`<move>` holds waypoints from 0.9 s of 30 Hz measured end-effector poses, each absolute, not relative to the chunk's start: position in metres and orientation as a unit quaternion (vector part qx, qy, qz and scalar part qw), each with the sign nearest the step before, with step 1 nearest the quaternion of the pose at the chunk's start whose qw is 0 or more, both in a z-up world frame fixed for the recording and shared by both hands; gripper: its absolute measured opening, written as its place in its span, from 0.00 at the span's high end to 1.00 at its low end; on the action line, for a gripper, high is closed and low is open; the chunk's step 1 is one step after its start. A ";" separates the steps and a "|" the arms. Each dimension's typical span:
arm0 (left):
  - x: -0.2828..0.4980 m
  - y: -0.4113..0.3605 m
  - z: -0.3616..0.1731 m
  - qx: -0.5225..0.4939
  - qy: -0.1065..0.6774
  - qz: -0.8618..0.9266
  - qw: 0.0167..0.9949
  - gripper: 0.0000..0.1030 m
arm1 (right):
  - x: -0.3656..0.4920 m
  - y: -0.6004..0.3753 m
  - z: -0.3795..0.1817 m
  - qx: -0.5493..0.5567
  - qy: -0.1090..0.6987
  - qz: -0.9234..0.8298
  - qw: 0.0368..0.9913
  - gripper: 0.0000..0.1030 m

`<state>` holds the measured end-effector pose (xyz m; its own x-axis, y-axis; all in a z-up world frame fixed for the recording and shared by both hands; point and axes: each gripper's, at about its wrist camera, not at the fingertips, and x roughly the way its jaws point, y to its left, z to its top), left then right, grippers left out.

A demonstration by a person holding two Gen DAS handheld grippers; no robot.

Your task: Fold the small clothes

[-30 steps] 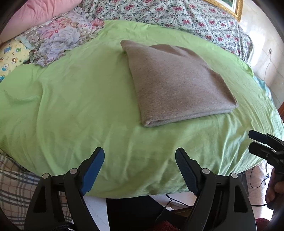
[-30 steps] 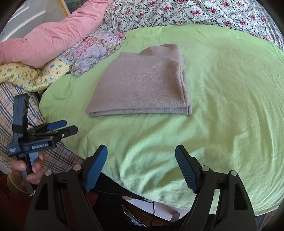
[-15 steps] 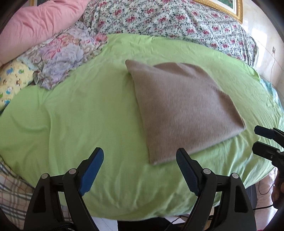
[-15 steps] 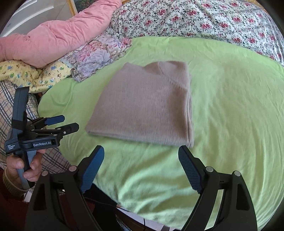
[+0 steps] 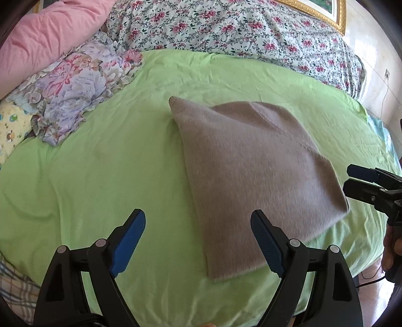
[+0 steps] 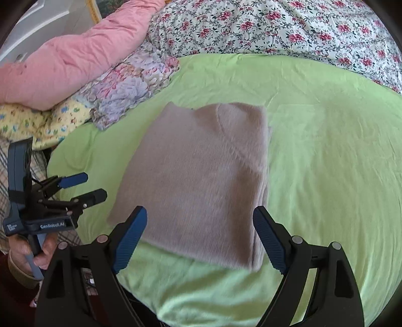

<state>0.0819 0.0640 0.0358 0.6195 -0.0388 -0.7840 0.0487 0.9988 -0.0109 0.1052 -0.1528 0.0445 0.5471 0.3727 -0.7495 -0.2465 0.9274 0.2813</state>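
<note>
The left tool (image 5: 198,241) is spread wide, with nothing between its 2 blue-padded fingers (image 5: 129,241); it hangs above the near part of the bed and touches no cloth. The right tool (image 6: 199,240) is likewise spread wide and empty; its jaws have just been opening, with nothing between them. In the left wrist view the right tool appears at the right edge, beside the near right corner of the garment and not touching it. In the right wrist view the left tool sits at the left edge, gripped by a hand (image 6: 23,254), clear of the garment's left corner.

The folded grey-brown knit garment (image 5: 251,171) lies flat on the green sheet (image 5: 100,176), roughly central on the bed, folded into a compact 4-sided packet. Its near edge lies just beyond the fingertips of both tools.

The green sheet covers the bed and shows light creases. At the near left a plaid cloth (image 6: 5,161) hangs at the bed edge. Further left lie a yellow printed cloth (image 6: 37,120) and a ruffled lilac floral cloth (image 5: 72,88). Behind these lies a pink quilt (image 6: 75,55). A white rose-print cover (image 5: 226,27) spans the far side. A gilt picture frame (image 5: 326,15) is visible behind it.
</note>
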 end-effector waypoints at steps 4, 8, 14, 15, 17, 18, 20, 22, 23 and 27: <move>0.102 0.062 0.036 0.005 0.440 -0.027 0.898 0.16 | 0.128 -0.157 0.040 0.079 0.452 0.176 0.871 0.16; 0.118 0.058 0.032 0.006 0.450 -0.029 0.892 0.16 | 0.145 -0.159 0.033 0.083 0.466 0.180 0.862 0.16; 0.129 0.052 0.024 0.008 0.456 -0.017 0.890 0.16 | 0.162 -0.160 0.027 0.073 0.474 0.182 0.858 0.16; 0.131 0.052 0.023 0.006 0.458 -0.017 0.889 0.16 | 0.163 -0.161 0.027 0.074 0.474 0.183 0.858 0.16; 0.134 0.051 0.023 0.001 0.459 -0.019 0.888 0.16 | 0.168 -0.162 0.026 0.075 0.475 0.183 0.857 0.16; 0.136 0.051 0.022 0.000 0.458 -0.020 0.888 0.16 | 0.170 -0.163 0.026 0.076 0.475 0.182 0.858 0.16; 0.138 0.051 0.022 -0.003 0.459 -0.021 0.888 0.16 | 0.174 -0.166 0.026 0.079 0.473 0.181 0.858 0.16; 0.142 0.052 0.021 -0.010 0.461 -0.022 0.887 0.16 | 0.178 -0.172 0.026 0.083 0.468 0.174 0.863 0.16; 0.146 0.054 0.021 -0.016 0.461 -0.023 0.887 0.16 | 0.181 -0.175 0.025 0.085 0.466 0.172 0.864 0.16; 0.162 0.061 0.017 -0.036 0.459 -0.019 0.888 0.16 | 0.202 -0.190 0.014 0.118 0.466 0.164 0.862 0.16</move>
<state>0.1617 0.0605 0.0173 0.5787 -0.0660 -0.8129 0.0003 0.9967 -0.0808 0.2015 -0.1899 0.0136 0.5126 0.3923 -0.7638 -0.1724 0.9184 0.3560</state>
